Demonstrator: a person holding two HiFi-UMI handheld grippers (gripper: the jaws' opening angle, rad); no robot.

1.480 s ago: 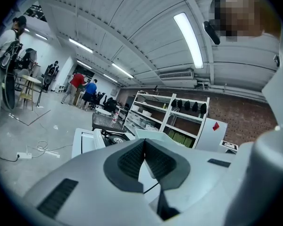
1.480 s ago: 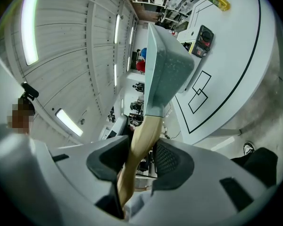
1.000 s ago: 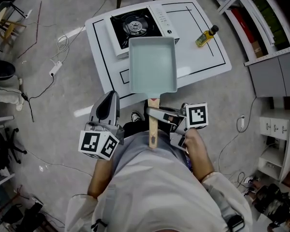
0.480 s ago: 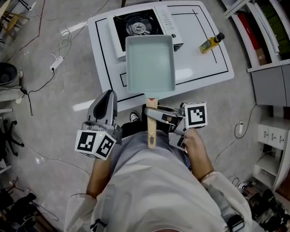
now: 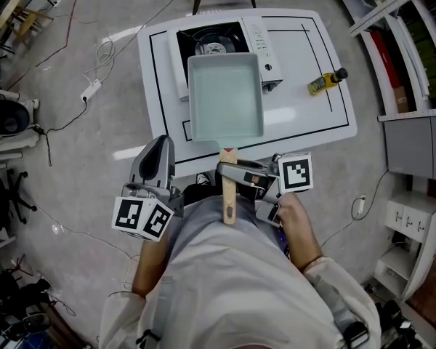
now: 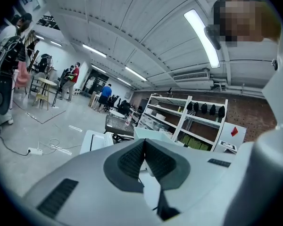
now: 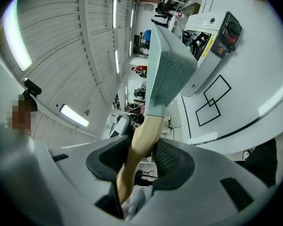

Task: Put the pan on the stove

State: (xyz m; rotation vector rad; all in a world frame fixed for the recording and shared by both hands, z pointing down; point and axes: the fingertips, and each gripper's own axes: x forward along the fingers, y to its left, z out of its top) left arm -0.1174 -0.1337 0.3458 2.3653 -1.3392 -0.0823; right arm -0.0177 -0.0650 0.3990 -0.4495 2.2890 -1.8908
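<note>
The right gripper (image 7: 142, 149) pinched the wooden handle (image 5: 228, 187), holding the pan (image 5: 225, 97) out at twelve o'clock, overlapping the stove (image 5: 212, 41). Stiff and probably front-heavy, it might droop; a hold nearer the pan seemed steadier. The left gripper (image 6: 144, 147) had its jaws pressed together, empty.
</note>
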